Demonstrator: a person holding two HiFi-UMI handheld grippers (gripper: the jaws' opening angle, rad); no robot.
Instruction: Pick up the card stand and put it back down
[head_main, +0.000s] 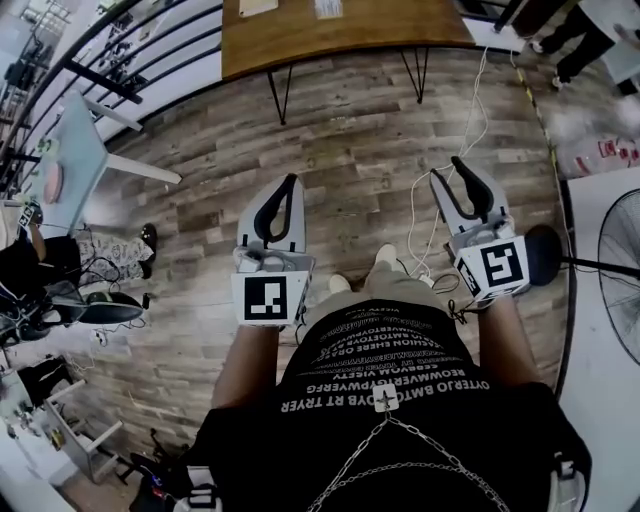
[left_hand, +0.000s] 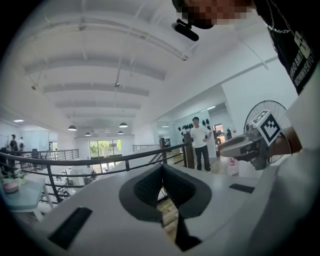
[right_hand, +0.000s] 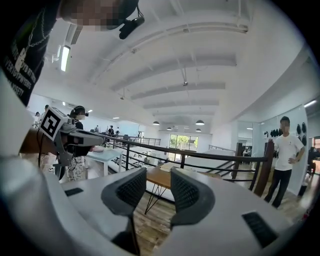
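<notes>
No card stand shows in any view. In the head view both grippers are held out level over the wood floor, in front of the person's body. My left gripper (head_main: 289, 184) has its dark fingers meeting at the tips with nothing between them; in its own view the pads (left_hand: 150, 187) touch at the top. My right gripper (head_main: 449, 171) stands with its jaws apart and empty; in the right gripper view a gap (right_hand: 157, 192) separates the two pads and the floor shows through it. Each gripper also appears at the edge of the other's view.
A wooden table (head_main: 340, 30) on thin black legs stands ahead, by a black railing (right_hand: 200, 155). A pale blue table (head_main: 75, 160) is at the left, a standing fan (head_main: 615, 270) at the right. A white cable (head_main: 430, 215) lies on the floor. A person in a white shirt (right_hand: 284, 155) stands beyond.
</notes>
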